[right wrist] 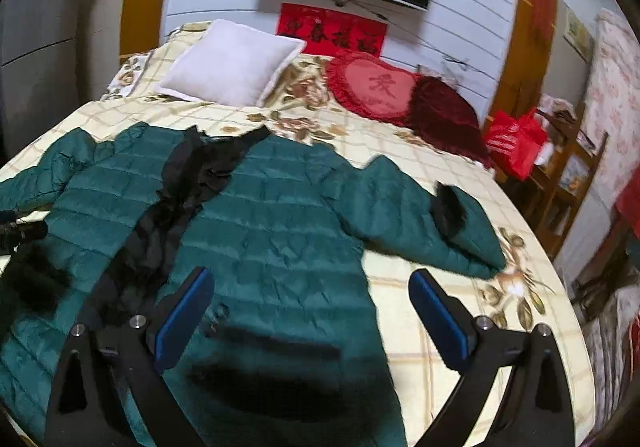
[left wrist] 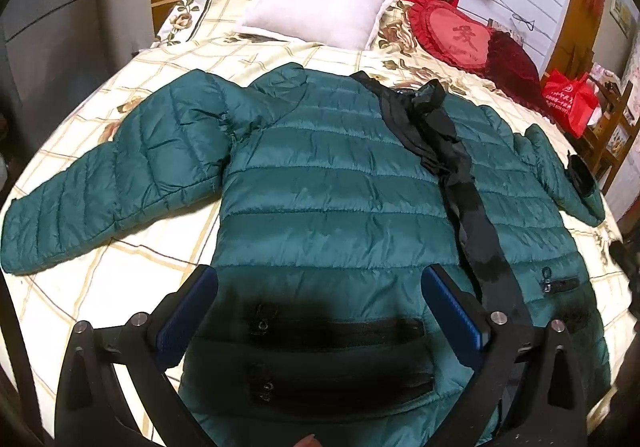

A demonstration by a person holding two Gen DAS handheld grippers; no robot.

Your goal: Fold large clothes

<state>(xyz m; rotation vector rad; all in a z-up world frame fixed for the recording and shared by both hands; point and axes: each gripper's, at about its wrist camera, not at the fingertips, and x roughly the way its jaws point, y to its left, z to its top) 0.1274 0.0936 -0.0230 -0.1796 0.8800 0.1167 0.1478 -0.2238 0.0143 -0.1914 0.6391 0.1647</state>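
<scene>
While the green jacket lies spread flat on the bed, both tools hover apart, gripping nothing; folding seems unstarted, and the next move likely calls for the left tool or right tool to grip a sleeve.

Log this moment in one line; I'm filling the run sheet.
stage: pre-fold | jacket: flat on bed, sleeves out | left tool: open over hem | right tool: open, empty
</scene>
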